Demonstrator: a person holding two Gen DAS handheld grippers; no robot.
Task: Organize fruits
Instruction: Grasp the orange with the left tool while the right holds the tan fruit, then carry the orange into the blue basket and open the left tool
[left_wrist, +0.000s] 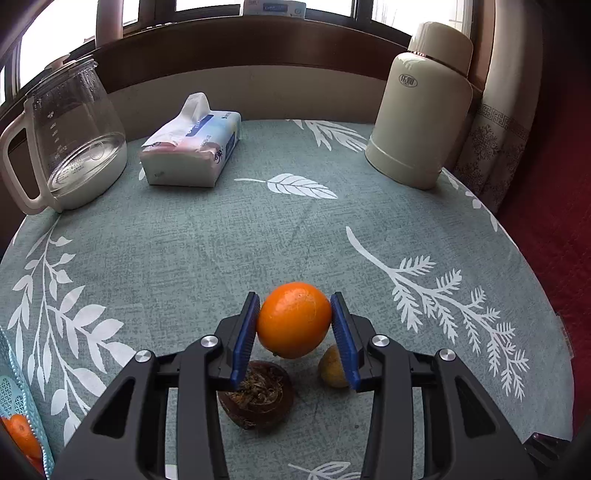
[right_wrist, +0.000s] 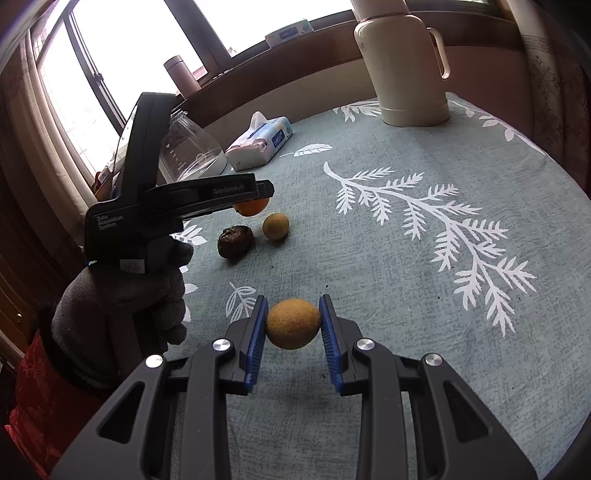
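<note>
The left gripper was closed on an orange, held clear of the leaf-patterned tablecloth above a dark brown fruit and a small yellow-green fruit. The right gripper clasped a round tan fruit between its blue pads, raised off the cloth. A turquoise basket holding another orange fruit sat at the left view's lower left edge.

Left gripper: held above the table, its 2 blue pads pressed on either side of an orange.
Right gripper: raised, pads clamping a small yellow-brown fruit.
Left hand: grey-gloved, wrapped around the left handle.
</note>
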